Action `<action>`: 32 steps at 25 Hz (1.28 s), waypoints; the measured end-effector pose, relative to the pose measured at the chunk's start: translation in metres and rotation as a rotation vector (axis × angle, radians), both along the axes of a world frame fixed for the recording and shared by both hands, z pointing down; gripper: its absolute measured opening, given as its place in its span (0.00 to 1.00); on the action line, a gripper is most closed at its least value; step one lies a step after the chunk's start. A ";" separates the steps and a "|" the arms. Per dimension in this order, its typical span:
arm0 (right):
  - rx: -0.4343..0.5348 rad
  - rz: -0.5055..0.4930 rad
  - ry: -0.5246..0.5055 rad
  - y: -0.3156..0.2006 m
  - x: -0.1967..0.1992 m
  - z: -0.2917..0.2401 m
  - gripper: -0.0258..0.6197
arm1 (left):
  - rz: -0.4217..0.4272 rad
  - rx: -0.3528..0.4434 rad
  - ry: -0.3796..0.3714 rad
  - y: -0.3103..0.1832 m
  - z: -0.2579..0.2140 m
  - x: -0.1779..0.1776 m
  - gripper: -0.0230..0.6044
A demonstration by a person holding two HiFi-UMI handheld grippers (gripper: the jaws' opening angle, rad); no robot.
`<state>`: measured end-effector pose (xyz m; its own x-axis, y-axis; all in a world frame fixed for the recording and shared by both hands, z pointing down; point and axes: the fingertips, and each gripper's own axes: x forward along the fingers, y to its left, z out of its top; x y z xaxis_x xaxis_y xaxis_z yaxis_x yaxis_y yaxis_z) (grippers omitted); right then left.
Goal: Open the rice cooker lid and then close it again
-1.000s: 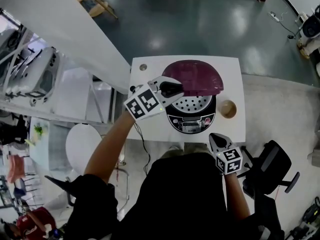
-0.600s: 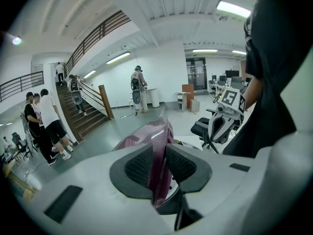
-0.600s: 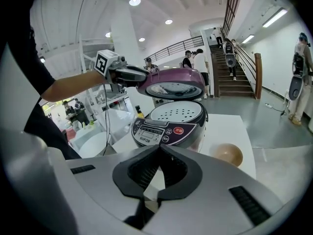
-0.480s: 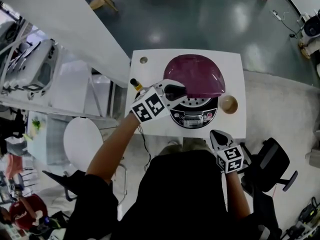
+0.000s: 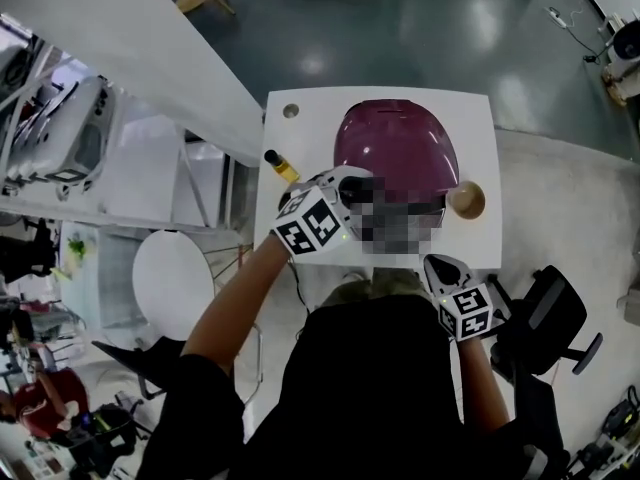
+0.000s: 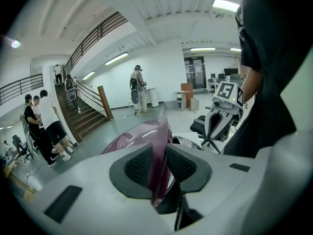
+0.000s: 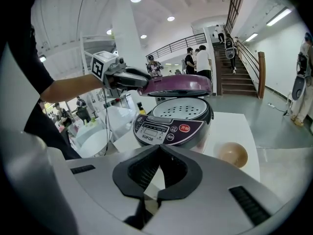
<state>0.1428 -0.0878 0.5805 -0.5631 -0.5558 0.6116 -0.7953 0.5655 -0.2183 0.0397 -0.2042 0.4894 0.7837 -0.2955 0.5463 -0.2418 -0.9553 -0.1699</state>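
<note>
The rice cooker (image 7: 172, 126) stands in the middle of the white table (image 5: 300, 138). Its maroon lid (image 5: 397, 148) hangs almost level, a gap above the perforated inner plate (image 7: 182, 107). My left gripper (image 5: 350, 183) is shut on the lid's front edge; in the left gripper view the lid (image 6: 137, 136) runs between the two pads of that gripper (image 6: 159, 153). In the right gripper view the left gripper (image 7: 129, 78) holds the lid (image 7: 178, 85) from the left. My right gripper (image 5: 440, 265) is shut and empty at the table's front edge, in front of the cooker (image 7: 159, 148).
A wooden bowl (image 5: 466, 200) sits right of the cooker. A small yellow bottle (image 5: 282, 165) stands at its left, and a round disc (image 5: 290, 111) lies in the far left corner. An office chair (image 5: 545, 323) is at my right. People stand by the stairs.
The lid has swung down from steeply raised to almost level over the pot. My left gripper has come down and toward me with it. The right gripper has stayed put.
</note>
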 end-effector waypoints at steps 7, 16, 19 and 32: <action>0.004 0.023 -0.013 -0.009 -0.006 -0.001 0.04 | -0.009 -0.012 0.003 0.011 0.015 0.002 0.17; -0.009 0.012 -0.009 -0.019 -0.010 0.001 0.04 | 0.006 -0.013 -0.019 0.017 0.034 0.004 0.16; -0.008 0.011 -0.016 -0.022 -0.015 0.001 0.04 | 0.009 -0.013 -0.024 0.018 0.039 0.005 0.16; -0.005 0.006 -0.030 -0.030 -0.025 -0.002 0.04 | -0.001 -0.031 -0.055 0.029 0.067 0.005 0.16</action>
